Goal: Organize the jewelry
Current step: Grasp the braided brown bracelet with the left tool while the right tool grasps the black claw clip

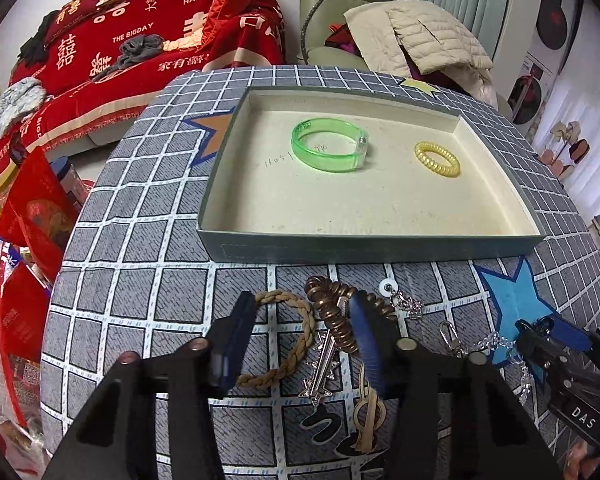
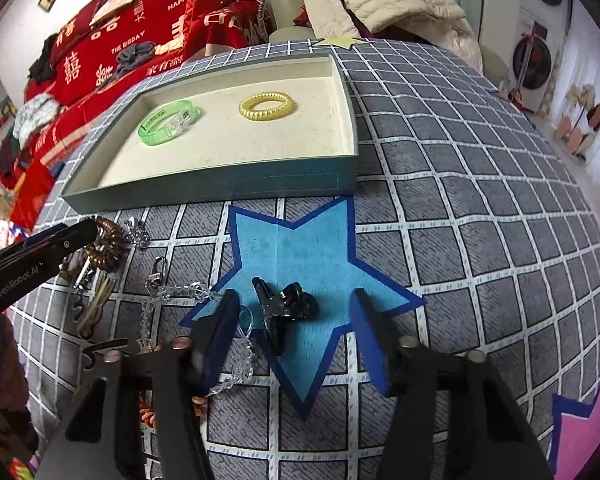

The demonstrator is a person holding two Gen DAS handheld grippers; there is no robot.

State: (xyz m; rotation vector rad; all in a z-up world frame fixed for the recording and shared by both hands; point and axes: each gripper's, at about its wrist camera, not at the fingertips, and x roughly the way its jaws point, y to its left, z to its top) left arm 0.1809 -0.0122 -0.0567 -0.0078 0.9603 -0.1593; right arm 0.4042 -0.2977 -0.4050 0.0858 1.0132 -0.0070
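Observation:
A grey-green box (image 1: 372,248) with a cream floor holds a green bangle (image 1: 328,148) and a yellow coil hair tie (image 1: 437,159). My left gripper (image 1: 302,300) stands open over a heap on the checked cloth: a tan braided bracelet (image 1: 296,344), a brown coil hair tie (image 1: 336,316) by the right finger, and a silver star hairpin (image 1: 320,364). My right gripper (image 2: 295,296) is open around a black hair claw (image 2: 284,308) on the blue star patch (image 2: 300,248); its pads do not touch the claw. A clear bead chain (image 2: 180,292) runs under its left finger.
The box (image 2: 220,188) lies just beyond both grippers. A small crown pendant with a white bead (image 1: 404,300) lies right of the heap. Behind the table are a red sofa cover (image 1: 140,40) and a pale chair with a jacket (image 1: 432,32). Red packages (image 1: 32,216) are stacked at the left.

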